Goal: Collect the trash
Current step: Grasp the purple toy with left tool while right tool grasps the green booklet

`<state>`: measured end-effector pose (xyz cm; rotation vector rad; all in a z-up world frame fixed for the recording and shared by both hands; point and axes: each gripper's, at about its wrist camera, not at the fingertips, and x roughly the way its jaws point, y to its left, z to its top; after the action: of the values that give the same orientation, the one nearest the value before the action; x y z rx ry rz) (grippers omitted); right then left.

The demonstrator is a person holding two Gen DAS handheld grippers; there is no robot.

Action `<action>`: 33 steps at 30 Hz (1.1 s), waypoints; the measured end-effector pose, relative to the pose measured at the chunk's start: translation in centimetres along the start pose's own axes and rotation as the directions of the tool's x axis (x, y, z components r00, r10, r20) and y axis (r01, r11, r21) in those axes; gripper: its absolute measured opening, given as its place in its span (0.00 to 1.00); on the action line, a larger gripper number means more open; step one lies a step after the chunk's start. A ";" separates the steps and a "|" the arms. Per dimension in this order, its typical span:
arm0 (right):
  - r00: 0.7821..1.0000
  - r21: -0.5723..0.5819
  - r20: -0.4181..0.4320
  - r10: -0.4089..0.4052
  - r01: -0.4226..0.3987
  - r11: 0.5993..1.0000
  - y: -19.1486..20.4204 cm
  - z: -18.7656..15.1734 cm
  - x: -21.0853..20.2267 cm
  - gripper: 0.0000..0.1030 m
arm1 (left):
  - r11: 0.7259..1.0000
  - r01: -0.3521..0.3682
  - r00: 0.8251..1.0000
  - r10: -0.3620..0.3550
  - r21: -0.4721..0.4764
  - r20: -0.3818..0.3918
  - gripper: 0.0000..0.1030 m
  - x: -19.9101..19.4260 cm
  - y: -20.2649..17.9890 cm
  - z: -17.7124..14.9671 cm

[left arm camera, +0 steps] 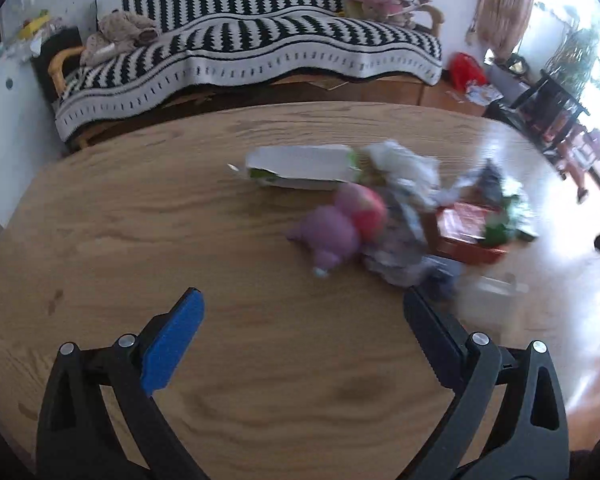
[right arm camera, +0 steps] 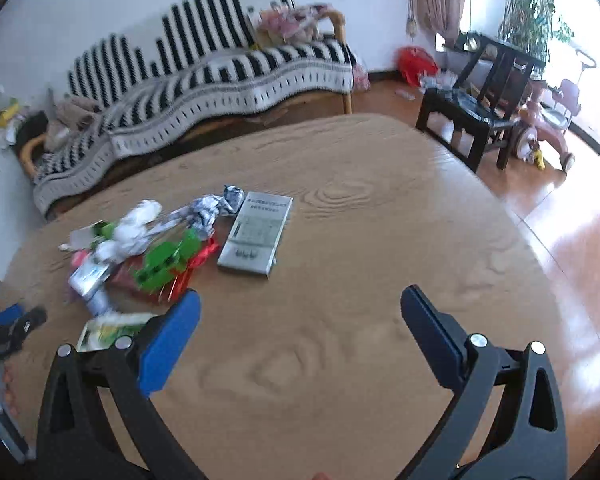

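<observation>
Blue-padded jaws on your left gripper [left arm camera: 302, 300] stand wide apart with nothing between them; your right gripper [right arm camera: 300, 300] is the same. Both hover over the wooden table [left arm camera: 148, 216]. The trash pile [left arm camera: 400, 220] lies just ahead: crumpled paper [left arm camera: 404, 164], a flattened carton [left arm camera: 300, 164], a green wrapper [right arm camera: 168, 260]. It looks light, soft and crushable, so pinch a crumpled fold, not a flat sheet.

Home living rm: striped-throw sofa [left arm camera: 252, 48], wood table [left arm camera: 180, 220], kid's trike [right arm camera: 548, 120].
</observation>
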<state>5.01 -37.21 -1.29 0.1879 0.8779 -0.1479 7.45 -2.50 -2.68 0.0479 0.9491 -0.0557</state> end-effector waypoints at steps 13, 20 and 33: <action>0.980 -0.047 -0.071 -0.184 0.180 0.982 5.8 3.6 10.5 0.94 | 0.997 0.044 0.999 -0.043 0.065 -0.024 0.94 5.8 -1.1 3.8; 0.991 0.055 -0.101 -0.084 0.090 0.994 4.4 3.3 12.7 0.94 | 0.998 0.059 0.997 -0.058 0.018 -0.041 0.94 7.6 -1.0 4.4; 0.995 -0.035 -0.053 -0.082 0.080 0.996 2.5 2.1 14.8 0.95 | 0.993 0.097 0.989 -0.104 -0.066 -0.102 0.94 9.6 0.0 4.6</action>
<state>16.43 -36.05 -11.15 0.1267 0.9424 -0.2044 16.77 -3.04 -7.85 -0.0542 1.0578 -0.1184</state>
